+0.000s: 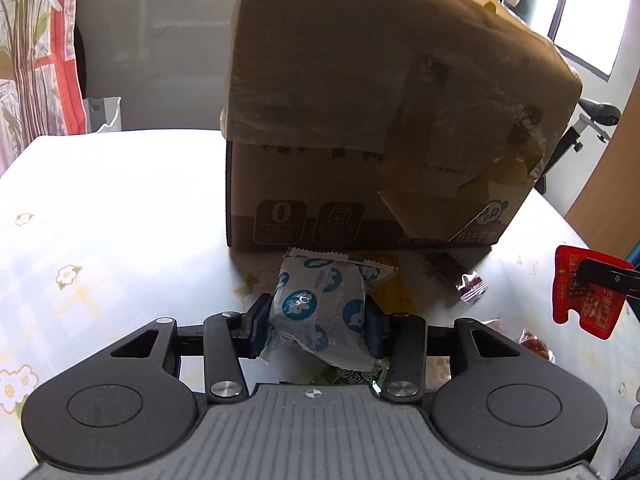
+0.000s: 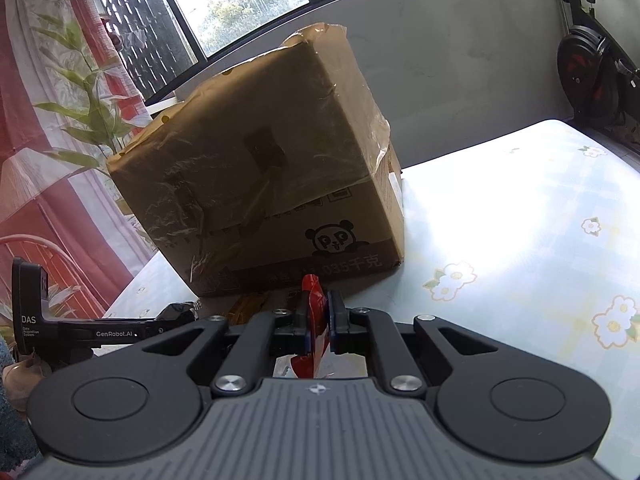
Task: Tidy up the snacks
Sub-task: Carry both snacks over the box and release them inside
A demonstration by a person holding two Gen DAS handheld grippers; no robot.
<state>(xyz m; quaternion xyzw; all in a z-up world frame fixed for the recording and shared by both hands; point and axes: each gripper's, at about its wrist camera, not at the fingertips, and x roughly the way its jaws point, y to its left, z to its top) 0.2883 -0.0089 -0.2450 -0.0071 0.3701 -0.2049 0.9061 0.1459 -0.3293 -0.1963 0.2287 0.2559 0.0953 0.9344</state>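
Left gripper clamps blue-dot packet, long axis running away from cam toward box, which stands just beyond at table far edge. Right gripper pinches red sachet edge-on, box equally close ahead.

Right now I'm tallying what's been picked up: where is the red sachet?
The red sachet is pinched in the right gripper, in front of the cardboard box; the left wrist view shows it at far right, right of the dark candy wrapper.
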